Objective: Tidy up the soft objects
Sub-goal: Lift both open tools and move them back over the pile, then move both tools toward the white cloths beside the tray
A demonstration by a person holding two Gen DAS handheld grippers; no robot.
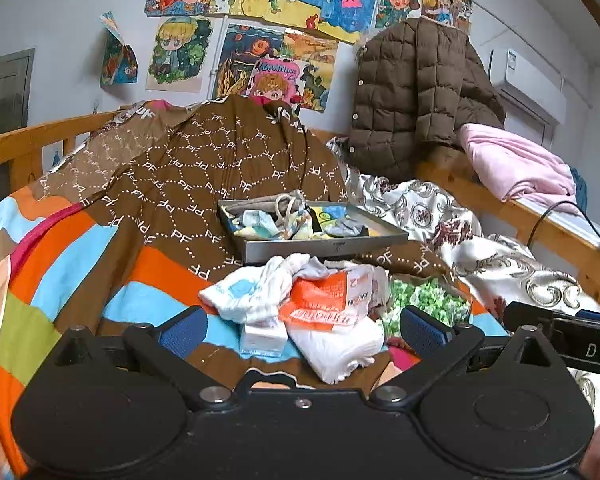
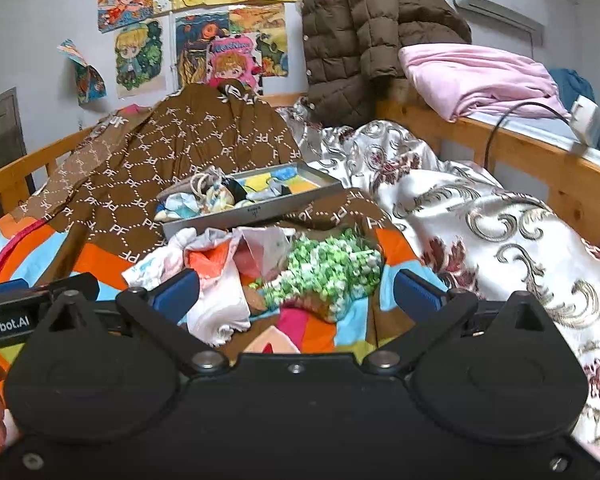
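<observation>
1. Left wrist view: the left gripper (image 1: 303, 330) hangs with jaws wide and empty. The pile of soft items (image 1: 300, 300) lies on the bed directly between and ahead of them; the grey tray (image 1: 328, 246) sits beyond.
2. Right wrist view: the right gripper (image 2: 296, 294) is likewise wide and empty, with the green floral cloth (image 2: 332, 270) between its jaws. Judged step: selecting a piece. Next: lower, pinch one item, carry it to the tray.

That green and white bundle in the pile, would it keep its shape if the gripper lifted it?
Probably not. The green and white bundle lies crumpled and lumpy, so it likely droops. It looks light, like thin fabric. It touches the orange and white bag, which might drag along.
</observation>
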